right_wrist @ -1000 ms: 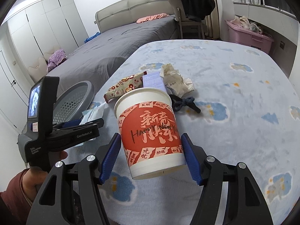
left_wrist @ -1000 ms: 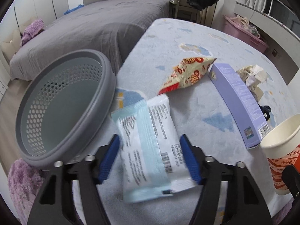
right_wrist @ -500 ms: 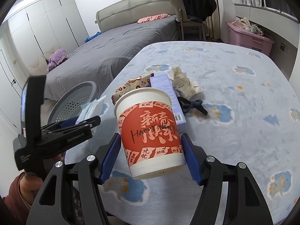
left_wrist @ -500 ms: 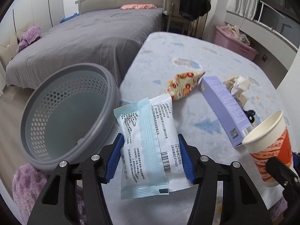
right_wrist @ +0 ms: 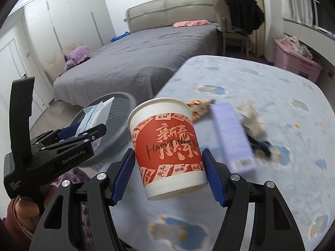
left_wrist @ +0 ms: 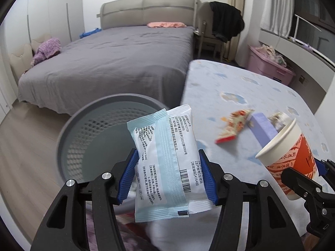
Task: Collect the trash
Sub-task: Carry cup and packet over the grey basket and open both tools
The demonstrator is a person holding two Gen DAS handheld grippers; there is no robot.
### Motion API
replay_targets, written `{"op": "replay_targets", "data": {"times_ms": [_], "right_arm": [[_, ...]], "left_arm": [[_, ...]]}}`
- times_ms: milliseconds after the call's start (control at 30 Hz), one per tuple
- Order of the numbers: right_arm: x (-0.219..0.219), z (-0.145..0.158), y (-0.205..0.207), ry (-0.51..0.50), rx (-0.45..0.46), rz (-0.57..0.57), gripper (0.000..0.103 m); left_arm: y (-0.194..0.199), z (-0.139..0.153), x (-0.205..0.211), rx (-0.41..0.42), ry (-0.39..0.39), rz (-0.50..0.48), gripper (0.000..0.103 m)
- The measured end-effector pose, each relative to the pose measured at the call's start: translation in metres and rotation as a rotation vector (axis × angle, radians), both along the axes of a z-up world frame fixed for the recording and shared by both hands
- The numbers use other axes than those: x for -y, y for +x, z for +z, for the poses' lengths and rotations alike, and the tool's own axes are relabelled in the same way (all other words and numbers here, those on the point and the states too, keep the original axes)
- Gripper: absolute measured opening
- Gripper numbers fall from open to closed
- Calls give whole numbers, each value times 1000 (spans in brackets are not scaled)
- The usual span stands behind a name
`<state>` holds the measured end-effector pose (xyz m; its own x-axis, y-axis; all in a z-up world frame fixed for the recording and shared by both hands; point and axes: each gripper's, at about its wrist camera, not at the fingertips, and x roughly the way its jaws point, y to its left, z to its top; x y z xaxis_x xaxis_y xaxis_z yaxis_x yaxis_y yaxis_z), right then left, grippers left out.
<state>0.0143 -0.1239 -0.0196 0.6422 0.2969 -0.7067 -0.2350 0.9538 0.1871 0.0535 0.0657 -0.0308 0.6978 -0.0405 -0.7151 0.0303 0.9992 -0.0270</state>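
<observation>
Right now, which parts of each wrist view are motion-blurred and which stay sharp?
Left wrist view: held wipes packet sharp, snack wrapper and purple box on the table smeared. Right wrist view: paper cup crisp, purple box and crumpled paper streaked. Fisheye bends the edges of both.

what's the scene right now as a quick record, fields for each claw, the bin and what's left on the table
left claw: shut on the blue and white packet, held above the bin
right claw: shut on the red paper cup, tilted, above the table
bin: grey perforated basket on the floor beside the table; no trash seen inside
left on table: snack wrapper, purple box, crumpled paper, small dark item
</observation>
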Motion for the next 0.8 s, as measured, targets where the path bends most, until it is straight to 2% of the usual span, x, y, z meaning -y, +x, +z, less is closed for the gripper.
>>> {"op": "replay_targets", "data": {"times_ms": [200,467,800], "right_arm": [[-44,1,27,5,3,75,63],[-100,-6,58,12,-19,167,63],[-142,-24,91,2,-51,219,63]], "left_arm": [[7,2,-45,-2,8,64,56],[12,-10,-98,-37,21,138,56],[26,-20,-124,-54,29,153,56]]}}
